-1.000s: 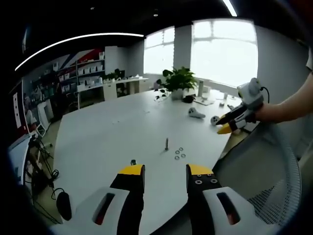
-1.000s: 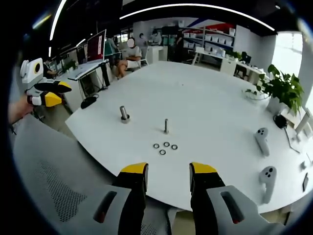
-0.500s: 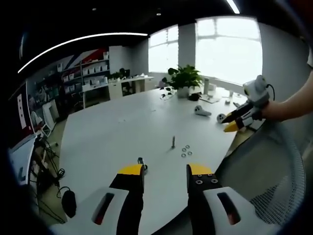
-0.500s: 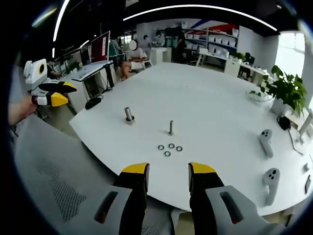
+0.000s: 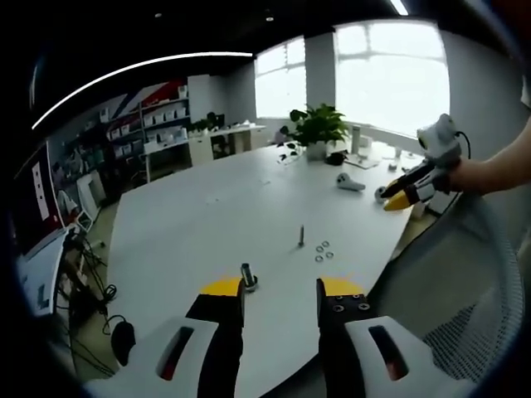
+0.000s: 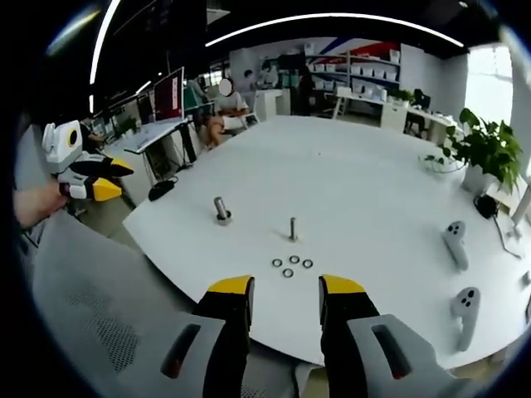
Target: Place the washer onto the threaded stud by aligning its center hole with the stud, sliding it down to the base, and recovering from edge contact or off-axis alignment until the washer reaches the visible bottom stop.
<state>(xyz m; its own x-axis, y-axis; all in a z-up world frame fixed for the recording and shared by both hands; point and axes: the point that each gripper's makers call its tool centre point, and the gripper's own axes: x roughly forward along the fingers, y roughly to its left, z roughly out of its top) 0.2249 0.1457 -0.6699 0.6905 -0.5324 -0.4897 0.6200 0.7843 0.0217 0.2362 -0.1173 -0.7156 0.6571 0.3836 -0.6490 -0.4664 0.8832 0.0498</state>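
A thin threaded stud (image 6: 293, 229) stands upright on the white table (image 6: 348, 174), with several small washers (image 6: 291, 265) lying flat just in front of it. A thicker stud on a round base (image 6: 221, 210) stands to its left. In the left gripper view the thin stud (image 5: 301, 236) and washers (image 5: 323, 251) sit mid-table, the thick stud (image 5: 246, 277) close above my left jaws. My left gripper (image 5: 280, 292) is open and empty at the table's near edge. My right gripper (image 6: 284, 290) is open and empty, short of the table edge. Each gripper shows in the other's view (image 6: 101, 177) (image 5: 401, 193).
A potted plant (image 6: 484, 148) and two white controllers (image 6: 455, 243) lie toward the table's far right. A mesh chair back (image 6: 99, 290) sits low between me and the table. A seated person (image 6: 222, 98), desks and shelves stand behind. A black mouse (image 5: 123, 340) lies at the left.
Both views have drifted slightly; the thick stud now shows above my left jaws. The jaws of both grippers stay apart, and the washers and studs have not moved.
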